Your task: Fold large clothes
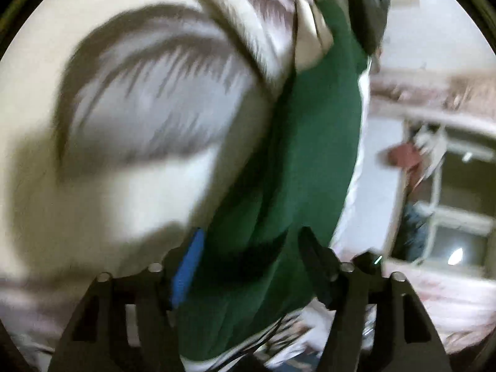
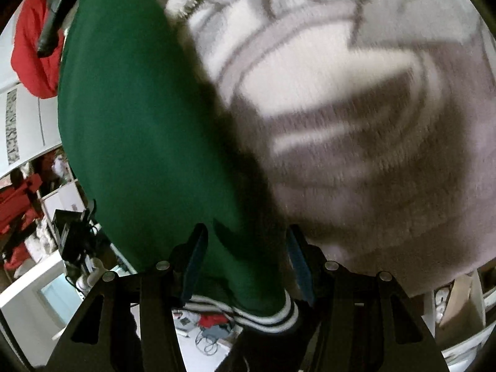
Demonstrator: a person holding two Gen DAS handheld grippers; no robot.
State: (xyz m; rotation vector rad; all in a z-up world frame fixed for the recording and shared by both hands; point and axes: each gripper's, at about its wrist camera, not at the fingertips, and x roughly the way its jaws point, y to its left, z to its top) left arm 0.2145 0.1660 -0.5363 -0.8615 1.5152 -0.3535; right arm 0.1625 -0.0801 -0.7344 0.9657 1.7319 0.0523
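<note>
While both views are smeared by blur, the green garment point(image 1: 313, 155) reads clearly: a deep green, smooth knit stretched long and hanging above a cream blanket point(image 1: 130, 186) with a grey-brown pattern. In the left wrist view the left hand-held gripper point(image 1: 248, 248) has the cloth running between its blue-padded fingers point(image 1: 187, 266), pinching it. In the right wrist view the right hand-held gripper point(image 2: 248, 254) pinches the garment's point(image 2: 139, 108) lower end just above a ribbed hem point(image 2: 266, 316) striped white and dark. A red garment point(image 2: 34, 55) hangs at the upper left.
</note>
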